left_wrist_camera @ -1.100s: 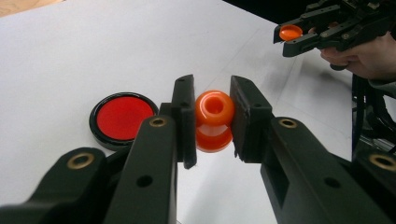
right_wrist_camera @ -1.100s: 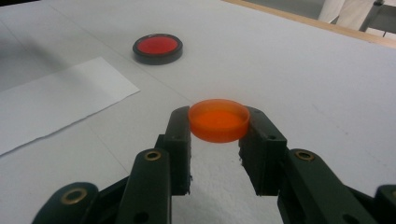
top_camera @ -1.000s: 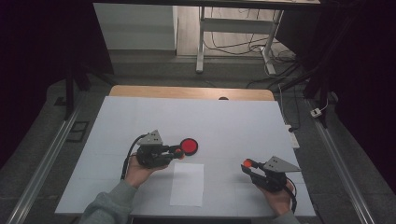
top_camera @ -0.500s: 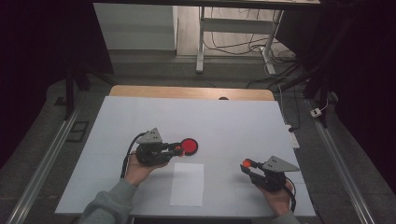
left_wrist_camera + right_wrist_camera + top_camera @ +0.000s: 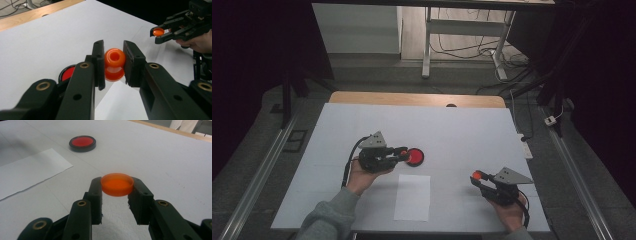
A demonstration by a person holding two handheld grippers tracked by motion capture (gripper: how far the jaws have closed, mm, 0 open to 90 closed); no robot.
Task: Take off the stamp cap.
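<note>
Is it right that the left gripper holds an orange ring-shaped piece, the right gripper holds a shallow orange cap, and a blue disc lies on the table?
Not quite: the disc on the table is red with a black rim, as the right gripper view shows. The rest stands.

The bench [image 5: 362, 125] has a pale grey-white top with a strip of bare wood [image 5: 412, 98] along its far edge. Grey floor [image 5: 257, 155] runs along both sides, crossed by metal rails [image 5: 257, 172]. Beyond the bench stands a white metal frame [image 5: 428, 45] on a lighter floor, with loose cables [image 5: 462, 47] trailing beneath it. A white power strip [image 5: 523, 145] lies by the right edge. The surroundings are dark; light falls mainly on the bench.
</note>
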